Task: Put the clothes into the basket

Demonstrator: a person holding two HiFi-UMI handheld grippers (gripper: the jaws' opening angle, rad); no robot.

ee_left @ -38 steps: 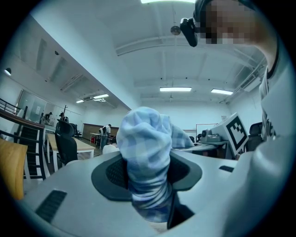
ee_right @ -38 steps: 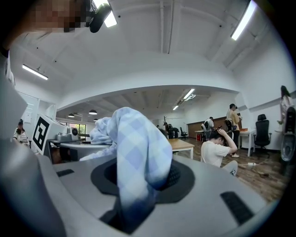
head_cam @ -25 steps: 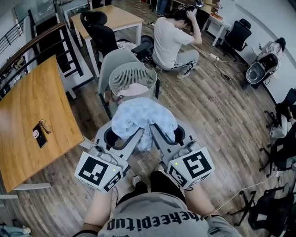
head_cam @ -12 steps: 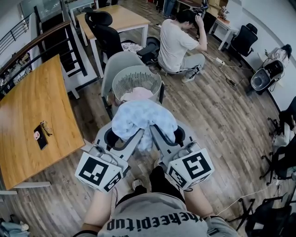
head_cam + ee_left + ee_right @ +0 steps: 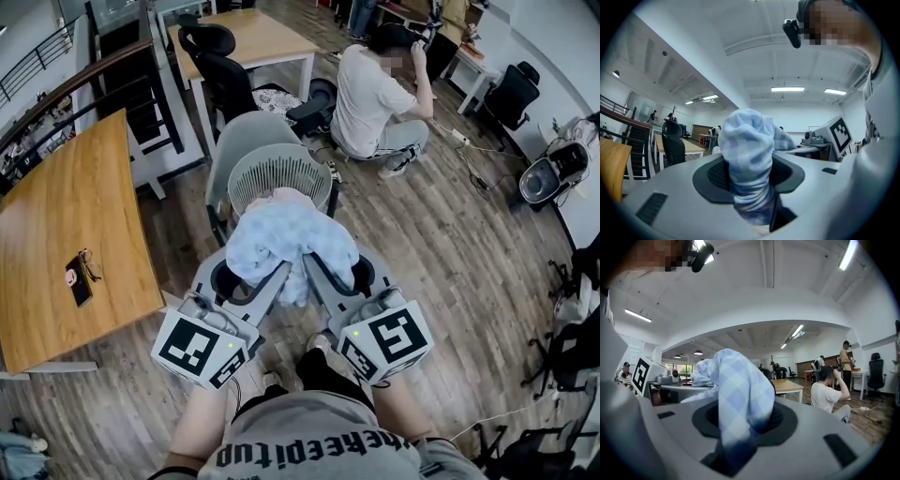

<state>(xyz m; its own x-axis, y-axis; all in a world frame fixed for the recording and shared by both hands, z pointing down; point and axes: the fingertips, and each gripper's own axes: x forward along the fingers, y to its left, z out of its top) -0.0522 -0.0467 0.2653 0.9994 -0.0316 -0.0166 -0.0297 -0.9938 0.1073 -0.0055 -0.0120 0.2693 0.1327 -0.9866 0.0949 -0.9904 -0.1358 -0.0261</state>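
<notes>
The left claw (image 5: pixel 270 281) and the right claw (image 5: pixel 314 274) were both shut tight on the blue checked cloth (image 5: pixel 292 239). The two claws pointed ahead, side by side. The cloth lay bunched up over their tips, and a bit of it hung down between them. It was up in the air, just in front of the white basket (image 5: pixel 246 169). In the head view its far edge covered the basket's near rim. The basket sat on a grey chair (image 5: pixel 228 141). Something pink (image 5: pixel 286 195) lay inside the basket. A person (image 5: pixel 370 94) sat on the wooden floor (image 5: pixel 441 244) behind the basket. Off to the left was a wooden surface (image 5: pixel 56 216) with a phone (image 5: pixel 78 281) on it.
</notes>
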